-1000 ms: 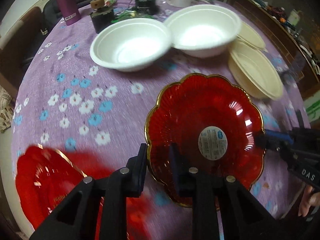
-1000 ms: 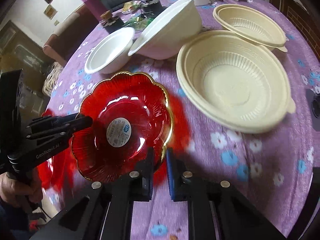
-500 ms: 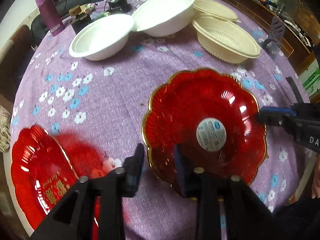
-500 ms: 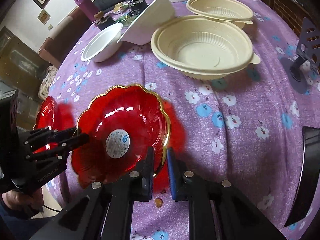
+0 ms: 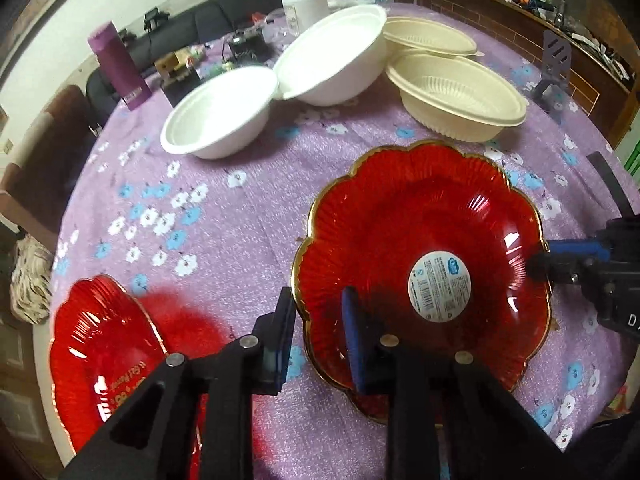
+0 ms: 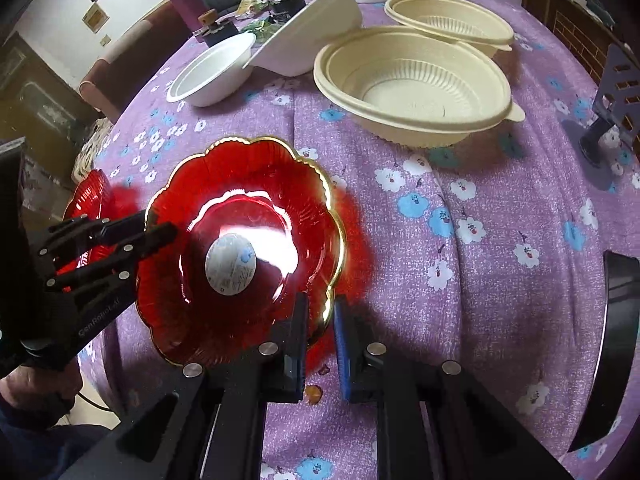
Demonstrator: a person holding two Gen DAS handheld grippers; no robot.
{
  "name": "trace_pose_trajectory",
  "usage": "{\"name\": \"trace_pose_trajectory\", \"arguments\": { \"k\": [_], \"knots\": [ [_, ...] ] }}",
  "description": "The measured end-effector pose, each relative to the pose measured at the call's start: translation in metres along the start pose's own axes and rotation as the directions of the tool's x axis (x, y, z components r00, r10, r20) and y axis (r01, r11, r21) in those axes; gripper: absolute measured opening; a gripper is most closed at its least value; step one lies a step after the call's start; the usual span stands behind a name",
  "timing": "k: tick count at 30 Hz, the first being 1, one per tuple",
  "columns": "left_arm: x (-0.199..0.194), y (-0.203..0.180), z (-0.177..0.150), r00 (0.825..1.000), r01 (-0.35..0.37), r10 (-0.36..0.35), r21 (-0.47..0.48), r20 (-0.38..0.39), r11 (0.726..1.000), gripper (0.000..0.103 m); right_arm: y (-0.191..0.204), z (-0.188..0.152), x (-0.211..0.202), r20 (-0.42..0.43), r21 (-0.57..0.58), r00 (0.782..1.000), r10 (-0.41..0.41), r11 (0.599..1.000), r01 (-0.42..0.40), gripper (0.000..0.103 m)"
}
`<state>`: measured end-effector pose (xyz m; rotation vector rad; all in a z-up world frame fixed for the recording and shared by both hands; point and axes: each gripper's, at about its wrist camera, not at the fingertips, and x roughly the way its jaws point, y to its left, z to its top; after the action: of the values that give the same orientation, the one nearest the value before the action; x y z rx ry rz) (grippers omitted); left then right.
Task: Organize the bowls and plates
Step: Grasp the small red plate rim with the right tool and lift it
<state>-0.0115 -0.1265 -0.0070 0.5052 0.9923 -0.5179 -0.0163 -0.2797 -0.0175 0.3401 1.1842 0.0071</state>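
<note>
Red scalloped plate [image 5: 424, 264] with gold rim is held between both grippers, near the table's [image 5: 248, 248] front edge; whether it rests on the cloth or is raised cannot be told. A round white sticker [image 5: 439, 287] is seen at its centre, print too small to be read.

Left gripper [image 5: 318, 336]: plate's rim is straddled by the two fingers; jaws have just been closing, with the rim between them. Whether the pads press on it cannot be told. Right gripper [image 6: 320, 340]: jaws are closed on the opposite rim, gold edge pinched between the blue pads.

Plates counted: two red. The second red plate [image 5: 96, 364] lies at the table's left edge, well apart from the first; gold lettering is seen on it, not legible.

Bowls counted: four. Two white bowls: one [image 5: 220, 118] upright, the other [image 5: 332, 62] tilted, its rim over the first one's rim. Two cream ribbed bowls: the nearer [image 5: 460, 100] beside the tilted white one, the farther [image 5: 430, 36] just behind it.

Writing: "GenRobot.AI" is read on the left gripper's side in the right wrist view; "D" and part of another letter on the right gripper in the left wrist view.

Beyond: one purple bottle [image 5: 118, 66], one white jar [image 5: 304, 2], small clutter at the far edge. Purple floral cloth covers the table.
</note>
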Motion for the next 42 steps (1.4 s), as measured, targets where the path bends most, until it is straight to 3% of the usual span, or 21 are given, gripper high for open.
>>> {"name": "trace_pose_trajectory", "arguments": {
  "k": [18, 42],
  "knots": [
    [-0.028, -0.009, -0.004, 0.991, -0.09, 0.086, 0.032, 0.105, 0.995, 0.023, 0.002, -0.01, -0.02, 0.052, -0.007, 0.998, 0.017, 1.0, -0.017, 0.014],
    [-0.045, -0.012, -0.008, 0.98, -0.122, 0.115, 0.034, 0.163, 0.992, 0.023, 0.003, -0.02, -0.036, 0.083, -0.006, 0.996, 0.023, 1.0, -0.023, 0.014]
  ]
}}
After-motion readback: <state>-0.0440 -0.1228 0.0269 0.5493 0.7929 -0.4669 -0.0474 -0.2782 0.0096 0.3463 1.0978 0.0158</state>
